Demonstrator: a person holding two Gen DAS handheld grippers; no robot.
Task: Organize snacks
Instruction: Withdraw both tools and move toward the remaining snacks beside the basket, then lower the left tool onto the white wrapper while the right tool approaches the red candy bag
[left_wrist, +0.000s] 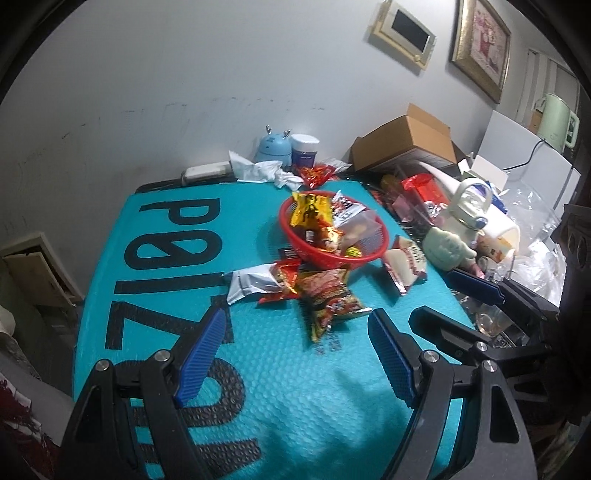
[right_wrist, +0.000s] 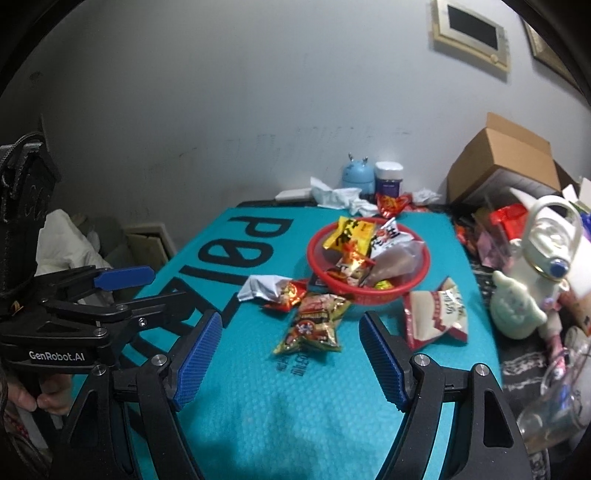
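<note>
We face a teal bubble mat (left_wrist: 280, 369) with large black letters, laid on a table against a scuffed white wall; at the far edge sit a pale blue figurine (left_wrist: 272, 146), a white-lidded jar (left_wrist: 303, 147) and crumpled tissue (left_wrist: 264, 171); to the right stand an open cardboard box (left_wrist: 410, 142), a white bottle with a loop handle (right_wrist: 550, 251) and a pale green plush (right_wrist: 515, 314). In the middle of the mat we see a red basket (right_wrist: 369, 295) already holding several snack packets; loose on the mat just in front of it lie a silver packet (left_wrist: 251, 282), a red and gold noodle packet (right_wrist: 317, 325) and, to the right, a red and white packet (right_wrist: 437, 317). Our left gripper (left_wrist: 295, 363) and right gripper (right_wrist: 290, 360) both hang above the mat with jaws wide apart, holding and touching nothing; the noodle packet lies beyond the fingertips. The packets' print is too blurred to read, and the clutter at the right is cut off by the lens edge.
</note>
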